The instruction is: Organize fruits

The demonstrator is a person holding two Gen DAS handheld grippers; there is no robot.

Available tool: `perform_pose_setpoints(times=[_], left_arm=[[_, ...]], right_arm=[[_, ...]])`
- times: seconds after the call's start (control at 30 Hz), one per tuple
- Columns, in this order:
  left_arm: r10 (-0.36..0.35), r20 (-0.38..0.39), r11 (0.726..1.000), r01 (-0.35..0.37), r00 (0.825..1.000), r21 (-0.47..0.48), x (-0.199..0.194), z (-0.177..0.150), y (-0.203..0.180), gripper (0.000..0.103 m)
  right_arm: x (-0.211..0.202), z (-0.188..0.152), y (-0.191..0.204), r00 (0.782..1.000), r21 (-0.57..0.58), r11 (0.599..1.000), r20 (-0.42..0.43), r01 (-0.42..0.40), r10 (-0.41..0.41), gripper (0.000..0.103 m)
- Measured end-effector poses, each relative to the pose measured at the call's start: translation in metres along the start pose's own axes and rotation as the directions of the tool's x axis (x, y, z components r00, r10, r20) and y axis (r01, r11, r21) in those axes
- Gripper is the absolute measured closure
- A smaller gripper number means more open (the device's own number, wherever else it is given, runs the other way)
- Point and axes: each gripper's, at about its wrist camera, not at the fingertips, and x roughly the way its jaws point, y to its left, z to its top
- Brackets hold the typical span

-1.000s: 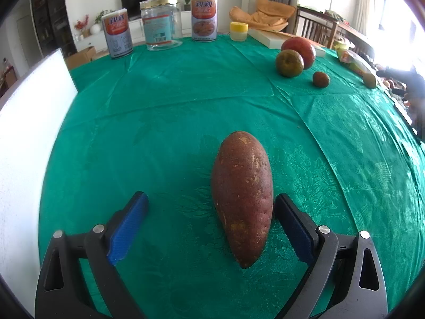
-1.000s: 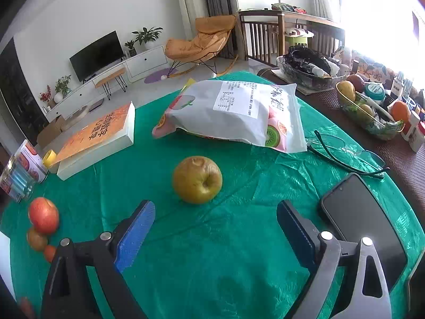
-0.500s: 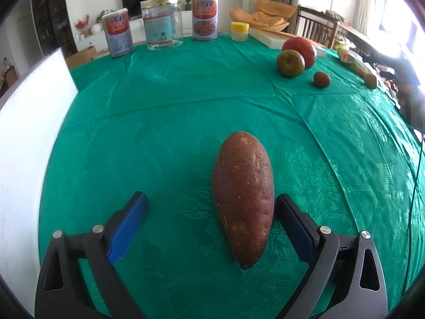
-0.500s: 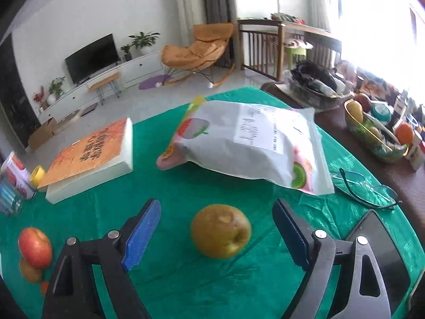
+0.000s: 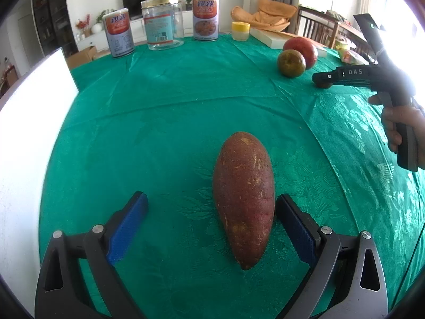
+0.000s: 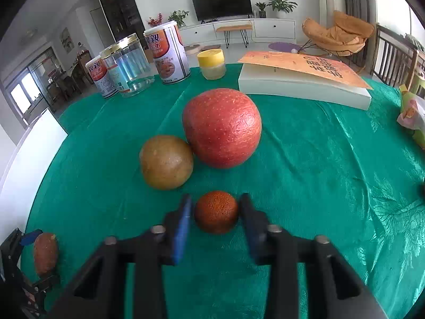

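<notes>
The right hand-held gripper (image 6: 214, 212) has its jaws closed on the small orange fruit (image 6: 215, 211) (grasp step); next, lift it. The left hand-held gripper (image 5: 211, 219) is open around the sweet potato (image 5: 243, 195).

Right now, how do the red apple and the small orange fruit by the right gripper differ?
The red apple is the biggest fruit here; the orange fruit is the smallest. The apple is red and finely speckled; the orange fruit is dull orange and pitted. The apple lies outside the grippers, against the brown fruit; the orange fruit sits between the right gripper pads, which have closed in on it. Both are round and rest on the green cloth.
</notes>
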Motion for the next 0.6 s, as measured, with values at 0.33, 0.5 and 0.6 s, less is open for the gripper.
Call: perform_pose_setpoints(times=[0.33,0.5,0.6], left_arm=[[-0.104,-0.039,0.992,0.1,0.994,-0.078,-0.001,0.011,0.017,0.008],[-0.121,-0.054,0.993,0.121,0.991,-0.006,0.002,0.022,0.002,0.061],[-0.136,-0.073,0.989,0.131,0.988,-0.073,-0.01,0.019,0.008,0.061]], right_arm=[[-0.115,-0.115,0.015,0.998,0.196,0.979,0.014,-0.064,0.063,0.073],[-0.147,-0.167,0.029,0.998,0.293,0.954,0.003,-0.064,0.066,0.073],[-0.164,-0.178,0.046,0.998,0.276,0.959,-0.003,-0.055,0.058,0.073]])
